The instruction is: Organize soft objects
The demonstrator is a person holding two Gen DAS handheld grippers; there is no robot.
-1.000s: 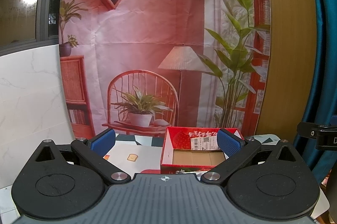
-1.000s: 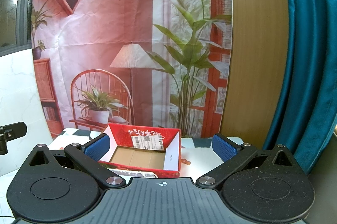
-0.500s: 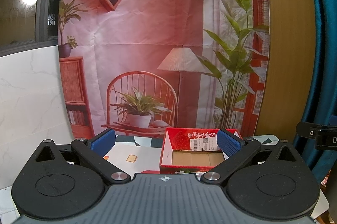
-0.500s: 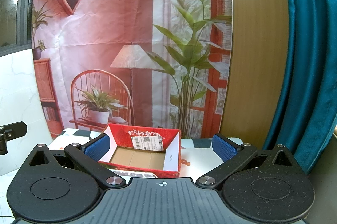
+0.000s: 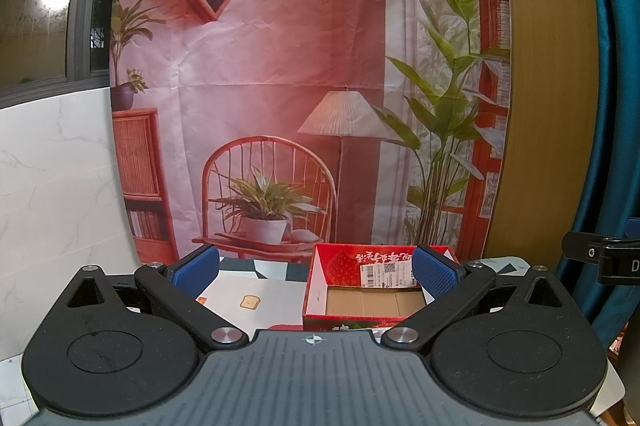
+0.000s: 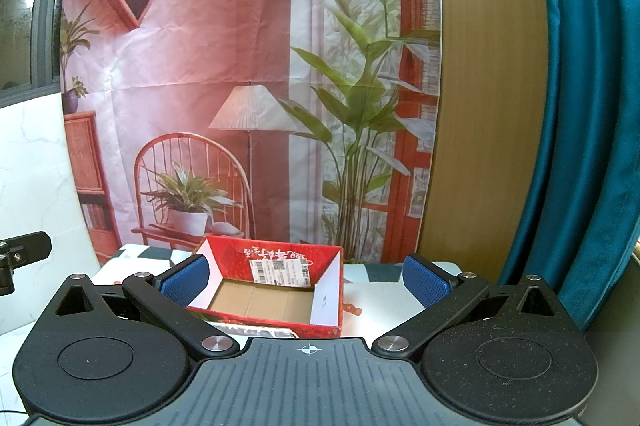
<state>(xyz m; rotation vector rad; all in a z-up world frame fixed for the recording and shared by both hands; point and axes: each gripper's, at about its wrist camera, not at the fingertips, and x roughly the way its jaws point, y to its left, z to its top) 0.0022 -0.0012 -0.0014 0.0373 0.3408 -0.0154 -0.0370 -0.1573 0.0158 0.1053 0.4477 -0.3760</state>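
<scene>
Printed backdrop (image 5: 280, 66) of a room scene hangs behind everything, wood panel (image 6: 488, 106) and teal curtain (image 6: 580, 106) to its right, white marble wall (image 5: 52, 178) to its left. Desk (image 5: 272, 290) has a white top with dark geometric patches at the far edge. Red cardboard box (image 6: 276, 258) sits on the desk near the backdrop, open side up, long axis running left-right across both views, brown floor inside bare, white shipping label (image 6: 280, 272) on the inner back wall. In the right wrist view the box is left of centre; bare desk to its right up to the desk's right edge. In the left wrist view the box is right of centre; bare desk to its left with a small toast sticker (image 5: 250, 302). Small orange-red item (image 6: 352, 308) lies just beside the box's right wall, too small to identify. No soft objects visible. Left gripper (image 5: 316, 266) fingers spread wide, holding nothing. Right gripper (image 6: 306, 276) fingers spread wide, holding nothing.
</scene>
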